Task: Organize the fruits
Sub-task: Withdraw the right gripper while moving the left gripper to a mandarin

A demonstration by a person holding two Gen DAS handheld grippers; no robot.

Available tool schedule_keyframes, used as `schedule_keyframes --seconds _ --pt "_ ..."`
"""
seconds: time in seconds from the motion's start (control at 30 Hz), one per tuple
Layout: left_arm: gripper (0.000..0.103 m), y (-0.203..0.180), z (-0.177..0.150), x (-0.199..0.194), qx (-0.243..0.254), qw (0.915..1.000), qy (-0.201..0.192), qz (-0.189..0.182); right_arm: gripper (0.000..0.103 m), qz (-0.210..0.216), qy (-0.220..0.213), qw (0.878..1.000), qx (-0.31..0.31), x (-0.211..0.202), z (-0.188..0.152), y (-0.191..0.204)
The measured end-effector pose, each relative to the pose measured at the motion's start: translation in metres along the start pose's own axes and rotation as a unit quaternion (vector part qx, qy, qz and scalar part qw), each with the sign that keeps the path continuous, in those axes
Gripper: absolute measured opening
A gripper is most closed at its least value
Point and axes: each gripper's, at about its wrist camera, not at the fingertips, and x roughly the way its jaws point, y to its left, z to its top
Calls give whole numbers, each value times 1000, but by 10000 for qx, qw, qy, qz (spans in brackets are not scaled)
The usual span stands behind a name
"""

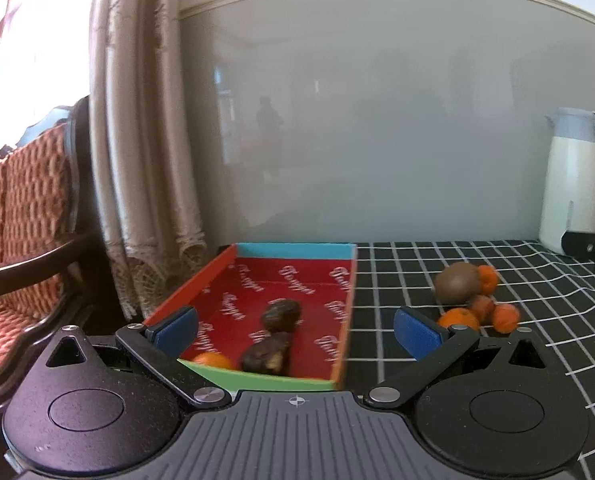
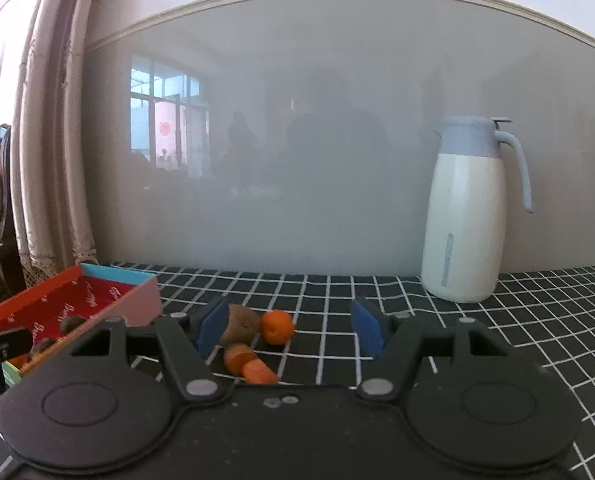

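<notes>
Left gripper hangs over the near end of the red box, jaws spread wide, gripping nothing. Inside the box lie two dark brown fruits and, at 7 o'clock from them, an orange. Right gripper sits low over the checked counter, jaws spread too and empty, with a kiwi and small oranges clustered just by its left pad. A white jug stands at 1 o'clock.

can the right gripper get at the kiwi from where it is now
Probably yes: the right gripper is open and empty, with the kiwi just ahead by its left finger. Small oranges crowd it.
</notes>
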Motion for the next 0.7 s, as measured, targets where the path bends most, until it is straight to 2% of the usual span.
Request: schedule_keyframes --seconds 0.37,0.7 --pt "103 -53 4 15 205 9987 27 -470 67 -173 99 9997 142 1 -5 -28" --pt "103 -83 2 20 286 9971 60 -709 67 -281 174 9994 95 3 -10 -44"
